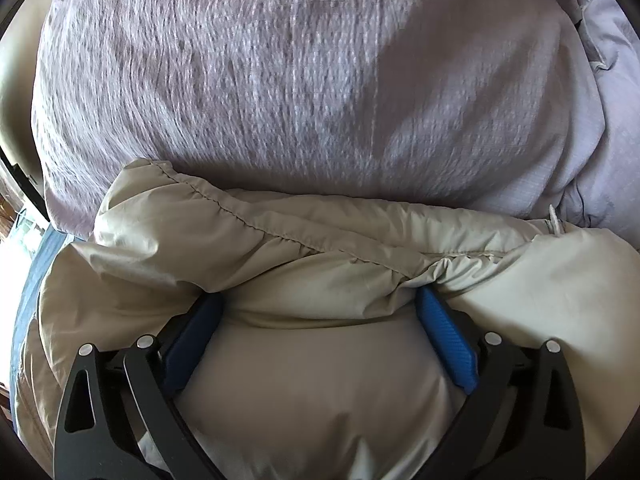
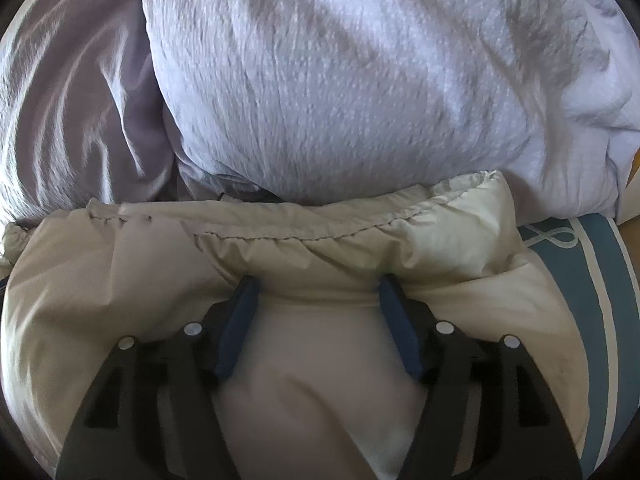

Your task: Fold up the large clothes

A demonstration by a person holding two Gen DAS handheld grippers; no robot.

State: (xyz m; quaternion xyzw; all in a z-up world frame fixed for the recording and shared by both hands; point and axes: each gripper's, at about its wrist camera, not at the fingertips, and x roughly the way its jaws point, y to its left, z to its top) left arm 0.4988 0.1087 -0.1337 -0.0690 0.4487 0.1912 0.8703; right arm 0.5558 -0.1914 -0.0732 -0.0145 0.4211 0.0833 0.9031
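A puffy beige quilted jacket (image 1: 312, 368) lies on a bed, its stitched hem bunched against a lilac crinkled duvet (image 1: 248, 72). The left gripper (image 1: 320, 304) has its jaws spread wide, blue pads sunk into the padding on either side of a bulge, not pinching it. The right gripper (image 2: 316, 286) stands about half open, likewise straddling jacket fabric. A blue-and-white patterned sheet (image 2: 580, 280) shows beside the jacket.
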